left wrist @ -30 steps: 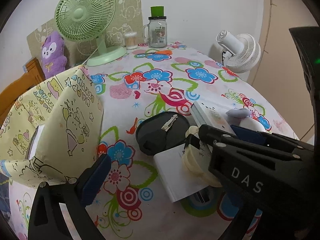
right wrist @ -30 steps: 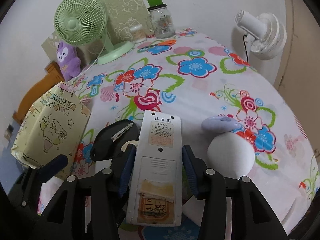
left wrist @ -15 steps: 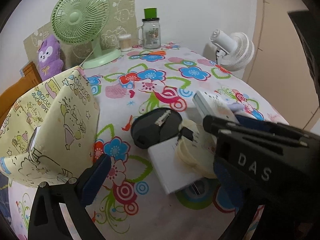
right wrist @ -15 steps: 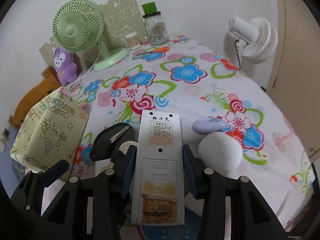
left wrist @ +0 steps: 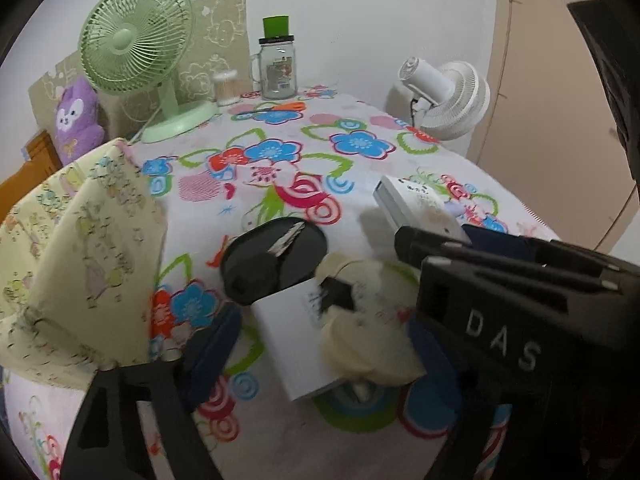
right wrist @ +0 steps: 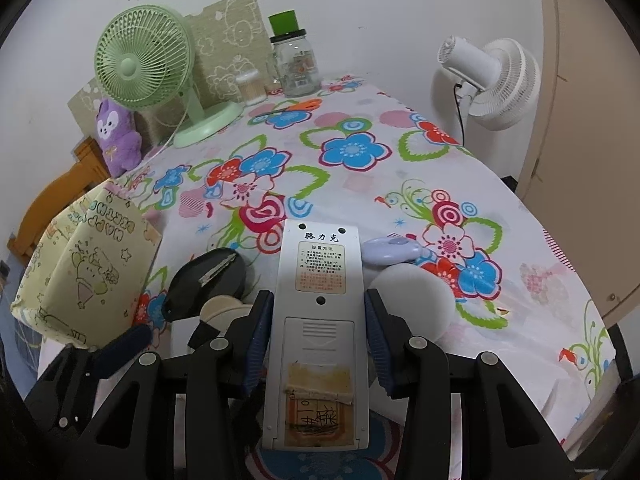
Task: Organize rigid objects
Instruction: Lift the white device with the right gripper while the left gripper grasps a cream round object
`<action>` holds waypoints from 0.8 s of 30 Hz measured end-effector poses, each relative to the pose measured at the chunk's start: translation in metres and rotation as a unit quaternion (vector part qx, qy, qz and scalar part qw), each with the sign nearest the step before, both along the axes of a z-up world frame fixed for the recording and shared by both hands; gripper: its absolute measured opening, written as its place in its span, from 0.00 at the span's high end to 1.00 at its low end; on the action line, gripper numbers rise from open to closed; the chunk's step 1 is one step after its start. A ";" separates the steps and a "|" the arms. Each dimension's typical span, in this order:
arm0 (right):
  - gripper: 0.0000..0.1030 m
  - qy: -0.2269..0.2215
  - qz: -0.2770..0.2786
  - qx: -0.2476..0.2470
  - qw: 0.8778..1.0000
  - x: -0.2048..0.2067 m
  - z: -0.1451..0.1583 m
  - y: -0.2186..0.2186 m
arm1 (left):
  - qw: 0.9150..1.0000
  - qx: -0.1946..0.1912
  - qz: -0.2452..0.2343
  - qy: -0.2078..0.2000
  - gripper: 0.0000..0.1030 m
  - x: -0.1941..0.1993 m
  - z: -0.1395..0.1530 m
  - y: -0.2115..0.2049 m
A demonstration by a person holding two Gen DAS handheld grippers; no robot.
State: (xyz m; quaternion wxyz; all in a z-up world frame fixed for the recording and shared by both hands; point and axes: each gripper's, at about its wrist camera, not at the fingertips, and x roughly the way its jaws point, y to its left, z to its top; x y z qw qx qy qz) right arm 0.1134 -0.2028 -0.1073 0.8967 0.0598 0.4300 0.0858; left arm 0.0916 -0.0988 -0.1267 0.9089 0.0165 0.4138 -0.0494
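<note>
My right gripper (right wrist: 316, 344) is shut on a white remote control (right wrist: 320, 320), held back side up above the table; the remote also shows in the left wrist view (left wrist: 416, 208). My left gripper (left wrist: 320, 344) is open and empty, low over a white box (left wrist: 296, 344) and a cream tape roll (left wrist: 368, 344). A black oval case with a hair clip (left wrist: 276, 256) lies just beyond the box. A lilac gadget (right wrist: 390, 250) and a white round pad (right wrist: 412, 296) lie right of the remote. A yellow paper gift bag (left wrist: 80, 264) stands at the left.
At the table's far end stand a green desk fan (right wrist: 148, 68), a glass jar with a green lid (right wrist: 294, 64), a cotton-swab holder (right wrist: 251, 87), orange scissors (right wrist: 296, 106) and a purple plush (right wrist: 118, 136). A white fan (right wrist: 492, 80) stands off the right edge.
My right gripper has lifted the remote slightly and the view has pulled back. My left gripper has shifted a little, staying open over the box and tape.
</note>
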 end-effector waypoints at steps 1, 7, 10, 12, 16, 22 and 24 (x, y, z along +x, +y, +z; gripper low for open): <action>0.54 -0.001 -0.001 -0.001 1.000 0.000 0.000 -0.001 | 1.000 0.001 0.001 -0.002 0.21 0.001 0.000 -0.001; 0.54 0.000 -0.013 -0.001 1.000 0.001 0.000 -0.008 | 1.000 0.001 0.000 -0.022 0.59 -0.005 0.007 0.000; 0.54 0.001 -0.012 -0.002 1.000 0.000 -0.001 -0.007 | 1.000 -0.002 -0.002 -0.024 0.60 -0.008 0.008 -0.001; 0.54 0.000 -0.013 -0.002 1.000 -0.001 0.000 -0.007 | 1.000 -0.004 -0.003 -0.029 0.65 -0.010 0.010 -0.001; 0.54 0.000 -0.013 -0.003 1.000 -0.001 0.000 -0.007 | 0.999 -0.006 -0.004 -0.038 0.72 -0.013 0.015 0.001; 0.54 -0.005 -0.018 -0.007 1.000 -0.005 0.003 -0.006 | 0.999 -0.004 -0.002 -0.054 0.81 -0.017 0.025 0.004; 0.54 -0.004 -0.017 -0.007 1.000 -0.005 0.004 -0.006 | 0.998 -0.002 -0.010 -0.059 0.85 -0.018 0.029 0.002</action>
